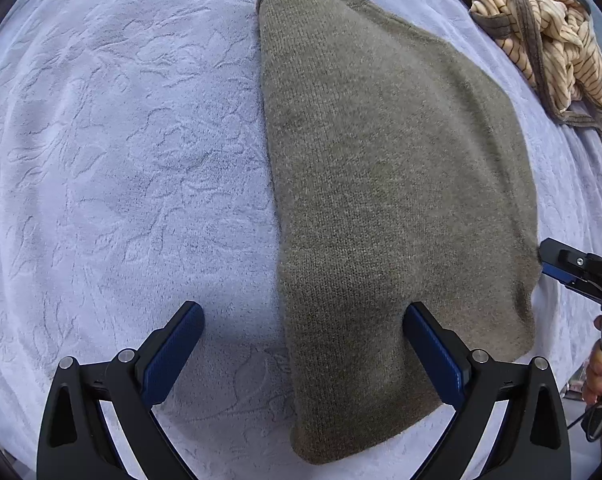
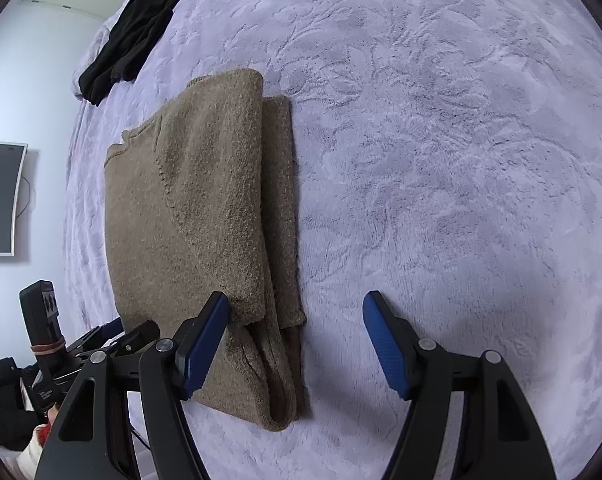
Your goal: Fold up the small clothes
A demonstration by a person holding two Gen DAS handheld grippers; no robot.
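Olive knit sweater (image 1: pixel 389 184) lies folded lengthwise on a lavender bed (image 1: pixel 121 140). Left tool (image 1: pixel 303 352) and right tool (image 2: pixel 295 336) hover wide open, each straddling a near edge, gripping nothing. Pinching only the top layer could undo the fold.

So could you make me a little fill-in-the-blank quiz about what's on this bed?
1. The sweater lies on a pale ____ blanket.
2. The jaws of both grippers, left and right, stand ____.
3. The crumpled garment beyond the sweater has a ____ pattern.
4. The garment at the bed's far edge is ____.

Missing words: purple; open; striped; black
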